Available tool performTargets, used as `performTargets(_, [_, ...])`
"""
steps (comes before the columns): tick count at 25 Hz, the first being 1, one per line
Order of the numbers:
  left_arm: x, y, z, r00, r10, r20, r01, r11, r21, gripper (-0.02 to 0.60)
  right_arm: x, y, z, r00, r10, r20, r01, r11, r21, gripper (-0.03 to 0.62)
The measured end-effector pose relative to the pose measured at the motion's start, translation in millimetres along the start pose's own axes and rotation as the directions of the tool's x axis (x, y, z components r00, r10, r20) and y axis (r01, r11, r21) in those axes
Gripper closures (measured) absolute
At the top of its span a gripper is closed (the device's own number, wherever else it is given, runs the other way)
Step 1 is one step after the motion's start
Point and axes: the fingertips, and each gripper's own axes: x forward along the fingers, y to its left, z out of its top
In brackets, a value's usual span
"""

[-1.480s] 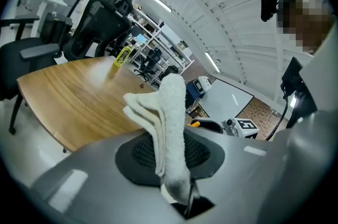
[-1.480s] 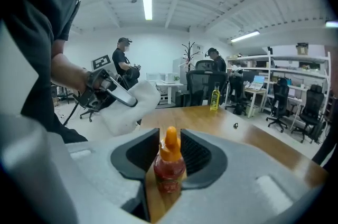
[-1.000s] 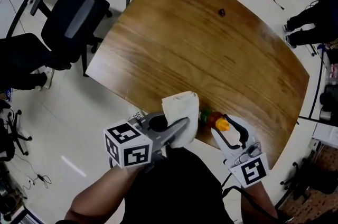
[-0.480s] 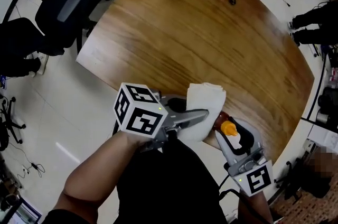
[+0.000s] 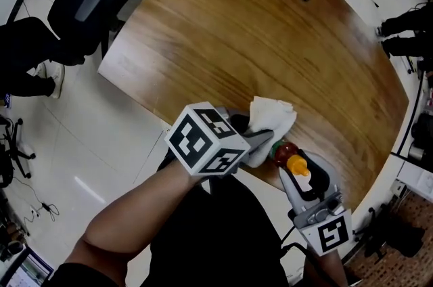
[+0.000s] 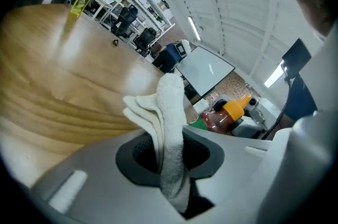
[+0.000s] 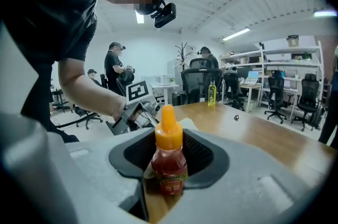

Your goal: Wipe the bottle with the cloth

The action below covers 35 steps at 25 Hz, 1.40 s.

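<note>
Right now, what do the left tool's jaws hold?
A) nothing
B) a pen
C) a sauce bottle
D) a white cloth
D: the left gripper has its jaws pinched on the folded white cloth, with the bottle beside it.

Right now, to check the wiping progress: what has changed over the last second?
The left tongs, shut on the cloth, rolled and brought it closer to the bottle. The right tongs tightened slightly on the bottle and otherwise stayed put.
</note>
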Motion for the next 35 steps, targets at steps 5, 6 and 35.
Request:
performTargets(5, [10.9, 15.9, -9.9, 0.978, 0.188, -0.088, -0.173, 0.973, 0.152, 0.486, -1.1, 0.3, -0.7, 1.000, -0.009, 0.002, 0.009, 1.000, 0.001, 0.456])
performTargets(6, [12.3, 18.2, -10.9, 0.972, 0.213, -0.098, -0.195, 0.966, 0.170, 0.488, -0.9, 0.5, -0.6, 1.000, -0.010, 0.002, 0.010, 1.000, 0.000, 0.456])
performTargets(35, [-38.7, -56.8, -37.9, 0.506, 0.302, 0.808, 0.370, 0.770, -0.520, 0.483, -0.2, -2.9, -1.4, 0.999, 0.038, 0.004, -0.038, 0.999, 0.012, 0.454])
